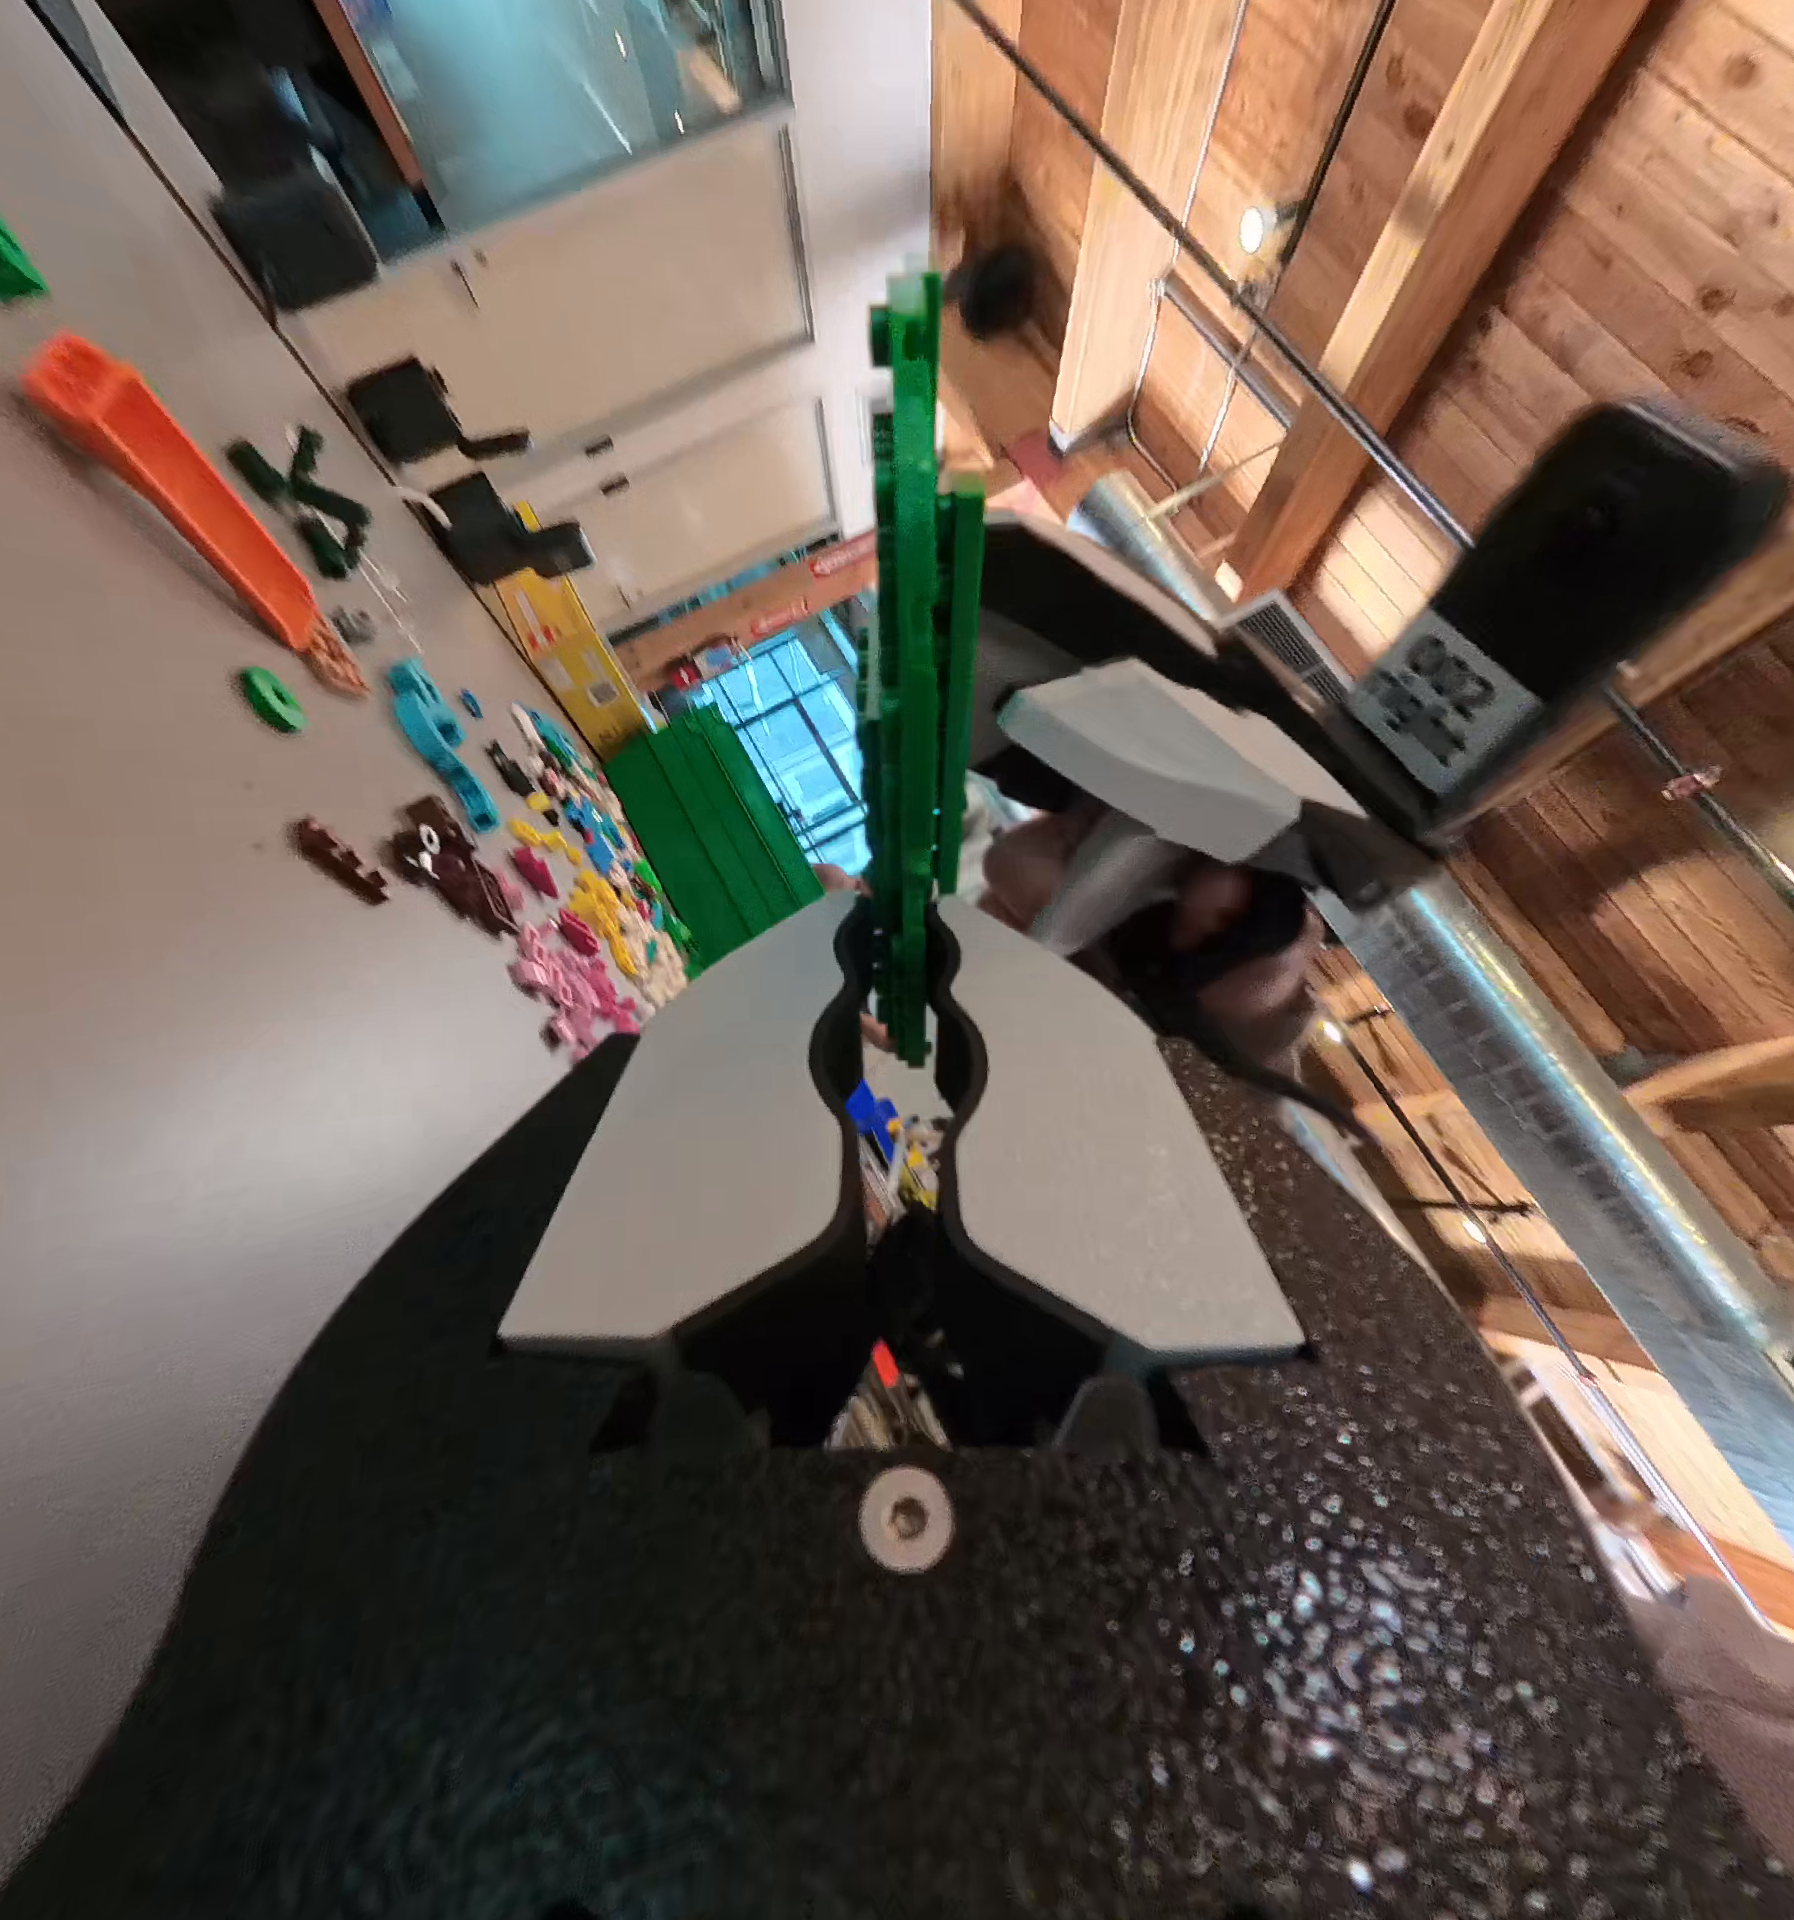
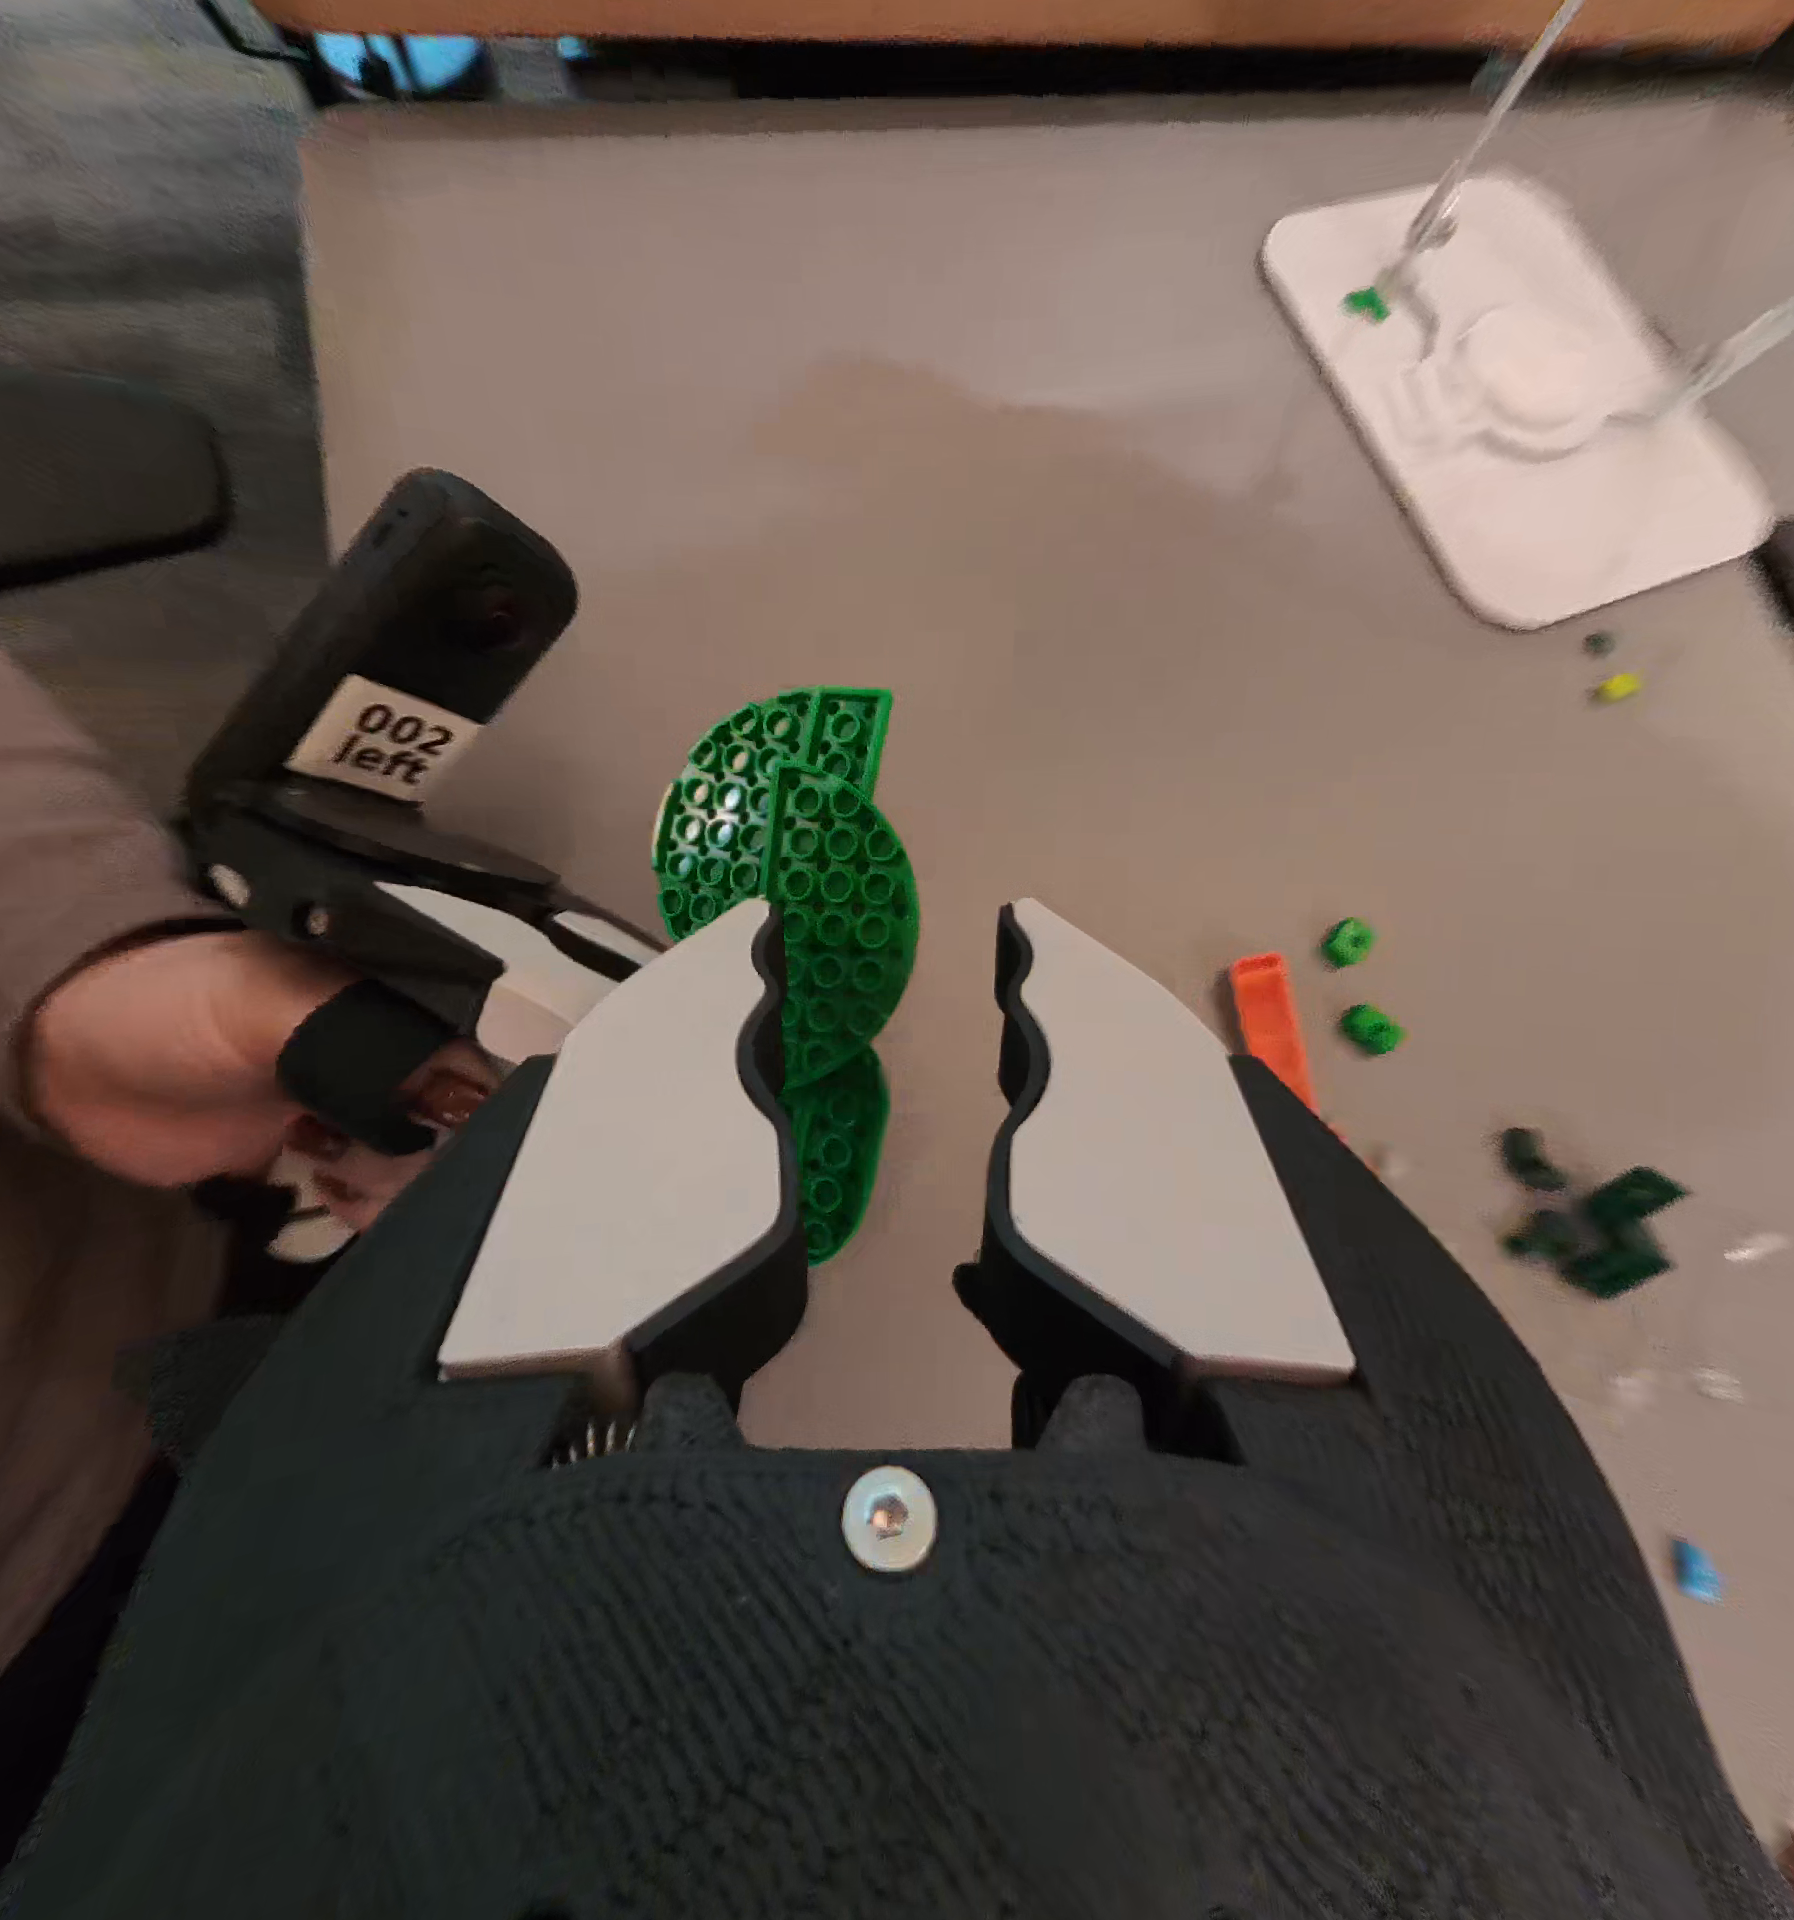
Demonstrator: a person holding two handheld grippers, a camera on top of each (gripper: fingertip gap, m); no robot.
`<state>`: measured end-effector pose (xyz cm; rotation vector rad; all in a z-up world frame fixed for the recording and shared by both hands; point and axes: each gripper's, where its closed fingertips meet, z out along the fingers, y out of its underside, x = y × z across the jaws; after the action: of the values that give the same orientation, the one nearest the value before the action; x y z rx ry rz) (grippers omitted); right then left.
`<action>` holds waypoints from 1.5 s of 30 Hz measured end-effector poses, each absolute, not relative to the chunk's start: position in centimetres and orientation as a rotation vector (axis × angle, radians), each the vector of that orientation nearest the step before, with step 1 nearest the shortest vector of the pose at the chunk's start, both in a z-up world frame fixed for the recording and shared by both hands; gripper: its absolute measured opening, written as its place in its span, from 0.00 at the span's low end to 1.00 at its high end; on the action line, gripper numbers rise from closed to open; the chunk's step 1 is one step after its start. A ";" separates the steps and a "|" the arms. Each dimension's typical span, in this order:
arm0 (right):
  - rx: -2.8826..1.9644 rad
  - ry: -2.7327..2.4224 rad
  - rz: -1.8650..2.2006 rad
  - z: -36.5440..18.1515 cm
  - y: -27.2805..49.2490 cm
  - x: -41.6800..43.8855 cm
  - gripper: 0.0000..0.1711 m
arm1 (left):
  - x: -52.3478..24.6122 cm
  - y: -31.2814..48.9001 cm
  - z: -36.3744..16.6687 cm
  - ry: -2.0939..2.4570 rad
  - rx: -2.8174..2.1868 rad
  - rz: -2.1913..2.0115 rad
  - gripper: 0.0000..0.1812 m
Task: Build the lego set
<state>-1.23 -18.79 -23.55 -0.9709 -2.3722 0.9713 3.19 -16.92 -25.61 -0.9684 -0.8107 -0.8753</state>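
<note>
Left wrist view
- Grey table (image 1: 93,935), tilted steeply in frame.
- Orange brick separator (image 1: 171,488) on the table; dark green pieces (image 1: 311,499) just beside it.
- Mixed loose bricks (image 1: 571,894): teal, brown, pink, yellow, heaped near the green box (image 1: 711,831).
- Green stacked plates (image 1: 908,675), seen edge-on, blocking the middle of the view.
- Left gripper (image 1: 898,987): fingers clenched on the lower end of the green stacked plates.
- Right gripper (image 1: 1147,758), beyond the plates, blurred; wooden ceiling beams behind it.

Right wrist view
- Green stacked plates (image 2: 799,873), half-round, underside tubes facing the camera, held above the table (image 2: 1080,520).
- Left gripper (image 2: 602,935) enters from the left, gripped by a person's hand (image 2: 166,1060) with a black strap over a finger; black camera (image 2: 405,644) mounted on top.
- Right gripper (image 2: 888,935): fingers spread apart, holding nothing; left finger (image 2: 644,1122) overlaps the plates' edge.
- White stand base (image 2: 1516,405) far right.
- Orange brick separator (image 2: 1272,1018), partly hidden behind the right finger; small green bricks (image 2: 1360,987) beside it, dark green pieces (image 2: 1599,1216) nearer.
</note>
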 end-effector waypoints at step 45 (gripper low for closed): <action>-1.014 -1.581 1.779 -19.7 -12.6 -3.0 0.03 | 0.3 -14.1 -25.5 -0.030 -1.496 -0.791 0.05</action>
<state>-3.03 -12.55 -19.67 -1.0139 -1.5808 1.7789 0.31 -14.12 -25.47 -1.4962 -0.0304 -0.7913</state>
